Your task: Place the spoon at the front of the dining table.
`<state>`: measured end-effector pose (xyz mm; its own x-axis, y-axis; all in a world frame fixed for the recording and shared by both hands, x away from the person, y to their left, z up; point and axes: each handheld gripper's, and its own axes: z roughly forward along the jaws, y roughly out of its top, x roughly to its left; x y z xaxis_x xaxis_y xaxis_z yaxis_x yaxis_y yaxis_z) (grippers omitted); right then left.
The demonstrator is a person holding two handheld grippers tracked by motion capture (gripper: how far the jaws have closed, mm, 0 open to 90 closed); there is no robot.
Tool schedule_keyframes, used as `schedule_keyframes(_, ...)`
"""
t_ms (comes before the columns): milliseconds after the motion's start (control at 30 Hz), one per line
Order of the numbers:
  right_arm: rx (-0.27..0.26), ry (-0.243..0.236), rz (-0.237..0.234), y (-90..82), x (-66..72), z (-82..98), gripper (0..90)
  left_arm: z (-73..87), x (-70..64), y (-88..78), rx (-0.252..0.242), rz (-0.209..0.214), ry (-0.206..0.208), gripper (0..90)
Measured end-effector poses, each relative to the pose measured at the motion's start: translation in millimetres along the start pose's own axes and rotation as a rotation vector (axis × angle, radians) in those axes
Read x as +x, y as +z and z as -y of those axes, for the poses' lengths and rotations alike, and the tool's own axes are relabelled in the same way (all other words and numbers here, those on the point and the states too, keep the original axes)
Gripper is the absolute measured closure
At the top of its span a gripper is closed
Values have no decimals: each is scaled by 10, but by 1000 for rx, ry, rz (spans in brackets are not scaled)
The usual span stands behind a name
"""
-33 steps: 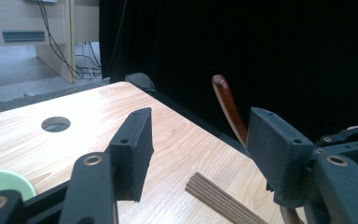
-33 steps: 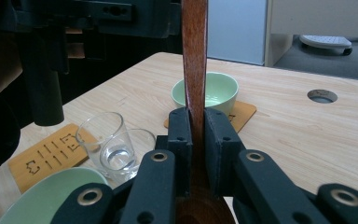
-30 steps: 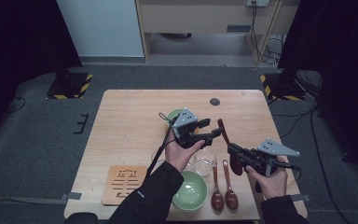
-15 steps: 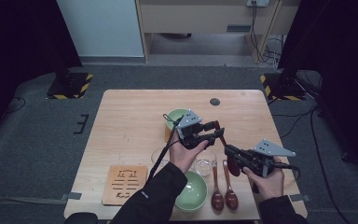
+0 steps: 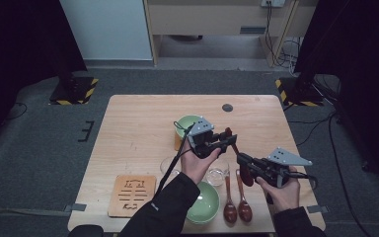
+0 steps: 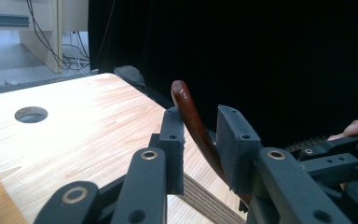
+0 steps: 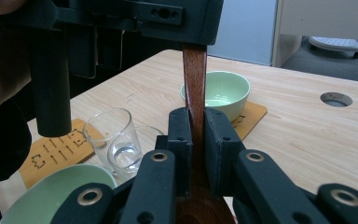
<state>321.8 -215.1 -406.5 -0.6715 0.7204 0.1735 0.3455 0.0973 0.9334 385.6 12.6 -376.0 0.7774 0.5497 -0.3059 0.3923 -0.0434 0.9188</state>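
Right gripper [image 5: 241, 159] clenched the spoon [image 7: 195, 79]; left gripper [image 5: 227, 140] jaws were just closing around its handle tip, gap visible in left gripper view. Right gripper view showed glasses [image 7: 116, 140] and bowl [image 7: 223, 93] on counter [image 5: 138, 128].

Your left hand [image 5: 193, 163] holds the left gripper [image 5: 225, 142] raised over the table's middle, aimed to your right; its jaws have just been closing around the upper handle of the wooden spoon [image 6: 193, 122], with a gap left at one pad. Your right hand [image 5: 280, 190] holds the right gripper [image 5: 241, 159] lower, pointing left toward the other, jaws clamped on that spoon's handle near its bowl.
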Motion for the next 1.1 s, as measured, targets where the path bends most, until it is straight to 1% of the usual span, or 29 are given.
schedule_keyframes(133, -4, -1, -3, 3, 3, -1, 815, -9, -7, -10, 0, 5, -22, 742)
schedule_keyframes(233, -2, -4, -4, 13, 8, 5, 815, -18, -18, -18, -4, 21, -37, 768)
schedule_keyframes(300, -2, -4, -5, 24, 13, 9, 814, -25, -40, -18, -8, 35, -36, 792)
schedule_keyframes(433, -2, -12, -9, 36, 20, 15, 813, -57, -112, -13, -14, 59, -16, 834)
schedule_keyframes(567, -17, -8, -16, 17, 13, -3, 813, -95, -172, -11, -17, 57, 21, 837)
schedule_keyframes(600, -21, -14, -18, 10, 8, -6, 813, -102, -177, -11, -19, 57, 26, 837)
schedule_keyframes(800, -39, -5, -24, -9, -2, -22, 803, -132, -175, -20, -25, 59, 29, 836)
schedule_keyframes(833, -44, -2, -22, -12, -3, -25, 801, -136, -172, -23, -26, 55, 33, 836)
schedule_keyframes(900, -57, 2, -19, -23, -9, -31, 804, -144, -165, -33, -24, 25, 68, 837)
schedule_keyframes(967, -70, 10, -15, -44, -18, -45, 797, -152, -141, -49, -29, 26, 57, 837)
schedule_keyframes(1100, -78, 7, 14, -83, -58, -66, 774, -190, -97, -106, -43, 12, 59, 836)
